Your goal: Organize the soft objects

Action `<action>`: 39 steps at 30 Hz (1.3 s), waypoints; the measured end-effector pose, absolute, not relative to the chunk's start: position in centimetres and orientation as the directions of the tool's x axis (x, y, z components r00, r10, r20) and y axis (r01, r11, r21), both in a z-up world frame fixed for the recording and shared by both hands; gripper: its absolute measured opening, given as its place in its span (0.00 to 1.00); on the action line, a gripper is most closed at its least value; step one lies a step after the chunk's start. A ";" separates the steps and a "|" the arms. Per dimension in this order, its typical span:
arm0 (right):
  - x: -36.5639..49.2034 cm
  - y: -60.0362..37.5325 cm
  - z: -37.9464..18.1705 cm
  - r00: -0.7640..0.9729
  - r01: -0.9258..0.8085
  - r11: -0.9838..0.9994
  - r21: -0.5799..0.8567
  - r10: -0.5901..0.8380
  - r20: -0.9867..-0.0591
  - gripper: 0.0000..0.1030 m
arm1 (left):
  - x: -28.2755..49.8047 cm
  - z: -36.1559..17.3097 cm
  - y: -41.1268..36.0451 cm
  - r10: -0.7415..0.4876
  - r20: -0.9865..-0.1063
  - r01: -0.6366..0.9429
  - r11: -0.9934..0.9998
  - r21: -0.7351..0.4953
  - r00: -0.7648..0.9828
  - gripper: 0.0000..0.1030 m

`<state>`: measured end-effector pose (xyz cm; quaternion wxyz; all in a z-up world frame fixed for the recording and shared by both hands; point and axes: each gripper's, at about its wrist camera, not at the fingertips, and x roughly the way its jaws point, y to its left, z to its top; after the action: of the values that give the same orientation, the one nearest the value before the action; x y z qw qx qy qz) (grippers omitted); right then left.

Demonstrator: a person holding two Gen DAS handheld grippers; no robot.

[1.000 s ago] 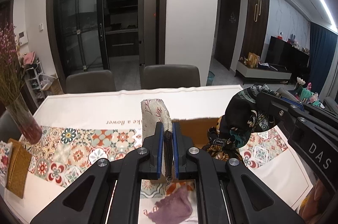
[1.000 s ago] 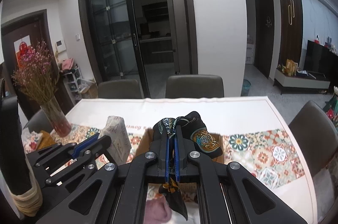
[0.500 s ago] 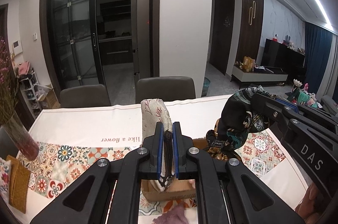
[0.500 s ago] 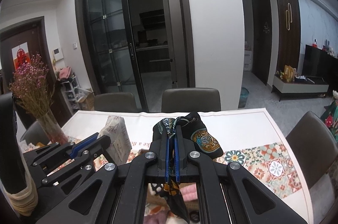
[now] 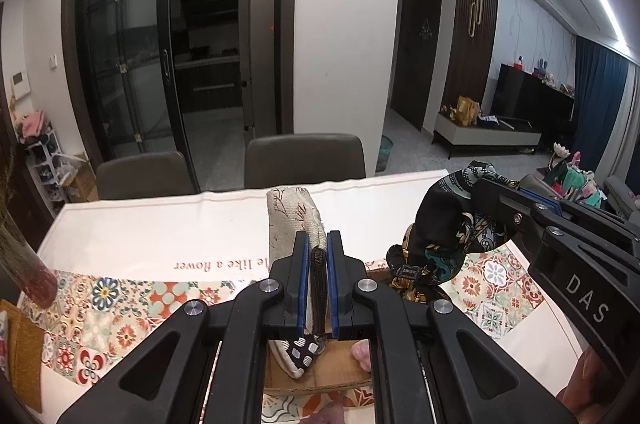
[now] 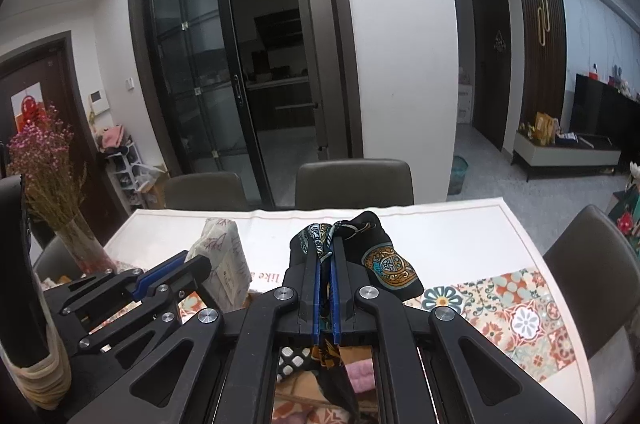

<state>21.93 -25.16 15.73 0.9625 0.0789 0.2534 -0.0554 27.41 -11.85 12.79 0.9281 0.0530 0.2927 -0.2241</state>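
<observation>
My left gripper (image 5: 318,244) is shut on a beige printed cloth pouch (image 5: 290,216), which stands up between the blue pads and hangs below them. My right gripper (image 6: 325,252) is shut on a black patterned scarf (image 6: 380,258) that bunches above the fingers and trails down beneath. Both hold their cloths above an open cardboard box (image 5: 320,374) on the table. Something soft and pink (image 5: 362,352) lies in the box. In the left wrist view the right gripper (image 5: 520,198) and scarf (image 5: 444,224) are close on the right. The right wrist view shows the left gripper (image 6: 172,270) and pouch (image 6: 222,256) on the left.
The table (image 5: 160,232) has a white cloth with a tiled floral band. A vase of dried flowers (image 6: 80,244) stands at its left end, and a mustard cloth (image 5: 24,344) lies near the left edge. Two chairs (image 5: 304,160) face the far side; another (image 6: 592,264) is at the right.
Both grippers have moved forward over the table with their cloths. The cardboard box, earlier ahead of the fingers, now lies under them. The purple cloth has slid to the bottom edge.
</observation>
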 end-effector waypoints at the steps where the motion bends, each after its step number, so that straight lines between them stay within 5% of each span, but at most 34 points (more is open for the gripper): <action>1: 22.2 -25.3 15.4 0.862 0.148 0.981 0.127 -0.064 -0.504 0.05 | 27.7 12.5 -12.1 -0.388 -0.574 0.450 0.892 -0.038 0.721 0.10; 39: 27.8 -27.1 4.3 0.703 0.188 0.969 0.162 -0.018 -0.711 0.06 | 32.5 1.9 -13.7 -0.348 -0.733 0.430 0.899 -0.083 0.585 0.10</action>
<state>27.81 -27.11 4.31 0.9159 0.1116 0.3814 -0.0563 32.51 -13.74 1.88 0.8887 0.0514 0.3997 -0.2187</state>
